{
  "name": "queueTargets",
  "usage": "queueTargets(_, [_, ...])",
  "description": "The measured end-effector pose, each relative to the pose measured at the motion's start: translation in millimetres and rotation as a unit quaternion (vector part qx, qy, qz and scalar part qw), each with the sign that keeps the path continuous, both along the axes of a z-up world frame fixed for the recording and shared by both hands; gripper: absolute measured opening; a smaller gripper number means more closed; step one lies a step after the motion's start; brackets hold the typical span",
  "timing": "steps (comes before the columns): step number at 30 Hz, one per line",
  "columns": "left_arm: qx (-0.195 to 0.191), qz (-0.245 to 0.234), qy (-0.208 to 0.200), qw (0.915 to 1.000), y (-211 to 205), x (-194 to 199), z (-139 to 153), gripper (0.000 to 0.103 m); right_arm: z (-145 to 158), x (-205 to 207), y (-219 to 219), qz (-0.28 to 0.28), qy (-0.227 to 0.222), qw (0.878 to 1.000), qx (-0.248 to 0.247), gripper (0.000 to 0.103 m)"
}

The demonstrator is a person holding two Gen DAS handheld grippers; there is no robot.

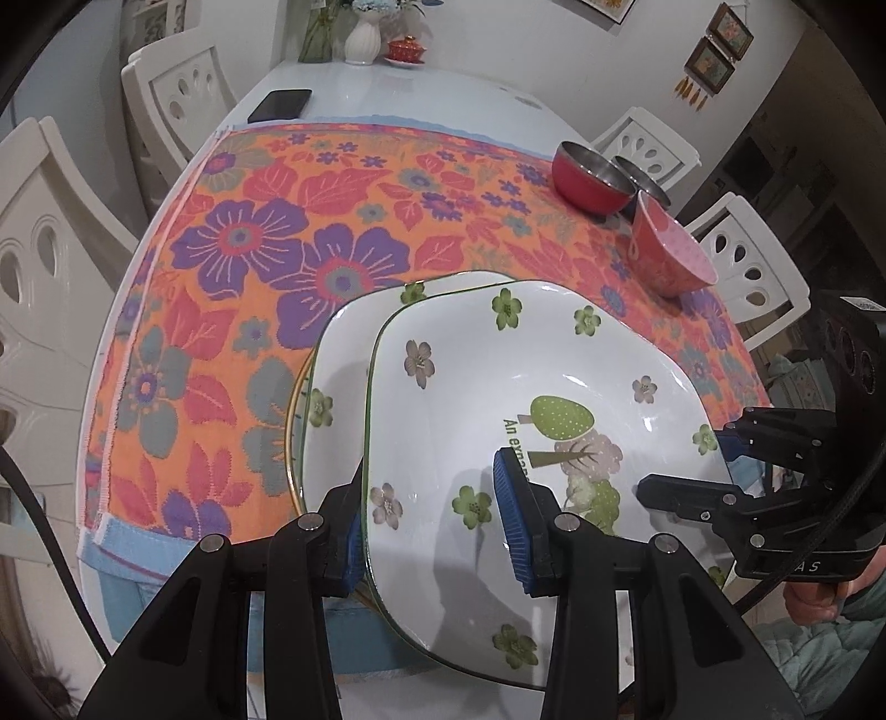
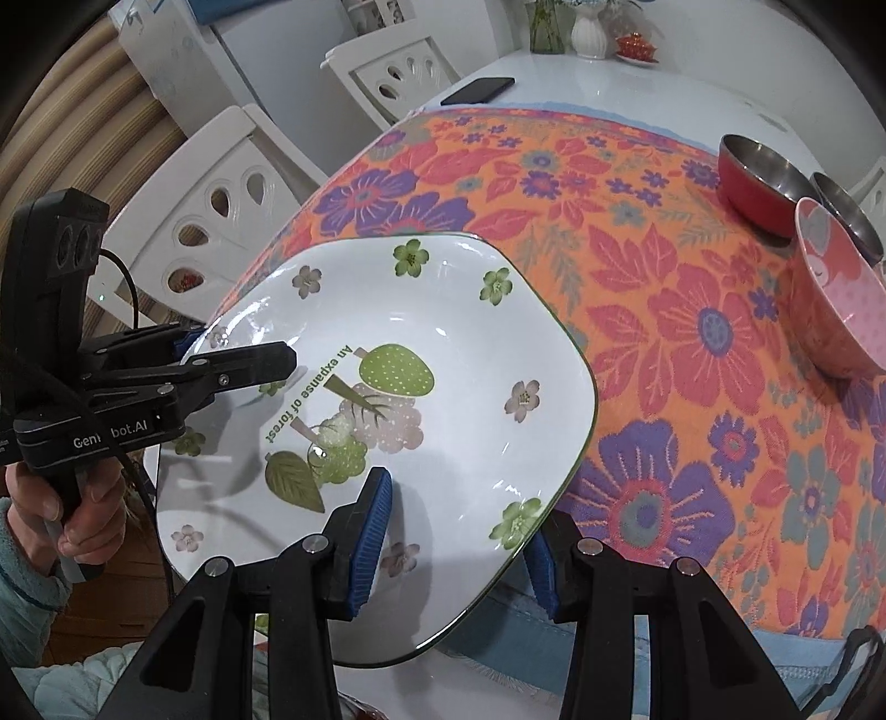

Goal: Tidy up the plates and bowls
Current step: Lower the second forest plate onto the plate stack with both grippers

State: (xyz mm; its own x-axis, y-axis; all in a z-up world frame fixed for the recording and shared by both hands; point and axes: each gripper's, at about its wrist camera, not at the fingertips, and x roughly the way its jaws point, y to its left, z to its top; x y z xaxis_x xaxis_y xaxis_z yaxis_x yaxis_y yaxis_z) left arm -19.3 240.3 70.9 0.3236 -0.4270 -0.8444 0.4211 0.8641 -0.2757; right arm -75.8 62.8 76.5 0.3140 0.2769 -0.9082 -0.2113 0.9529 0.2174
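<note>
Two wrist cams, both close, angled down over table edge.
L cam looks from near-left across white square flower-print plate (image 1: pixel 531 399); R cam from near-right, same plate (image 2: pixel 387 387). Shared: orange floral cloth (image 1: pixel 343 183) (image 2: pixel 664 310), red steel bowl (image 1: pixel 590 180) (image 2: pixel 758 183).

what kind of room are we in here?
Most likely a home dining room: a white dining table under a floral tablecloth, white carved chairs around it, framed pictures on the wall, and a vase at the far end.
</note>
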Motion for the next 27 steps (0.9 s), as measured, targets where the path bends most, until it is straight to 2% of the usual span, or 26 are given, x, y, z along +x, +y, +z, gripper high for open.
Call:
queueTargets(9, [0.002,0.006,0.014,0.9999,5.6,8.9,-9.5,0.035,-11.8,3.9,8.9,0.002,0.016,1.000,-0.019,0.043])
queueTargets(11, [-0.008,0.006,0.020,0.9998,9.4,11.1,-10.2,0.036,-13.7,5.4,10.9,0.003,0.021,1.000,-0.021,0.043])
queueTargets(27, [-0.017,-0.008,0.035,0.9992,8.2,26.8,-10.0,0.036,-15.4,11.8,11.0,0.005,0.035,0.999,-0.026,0.043])
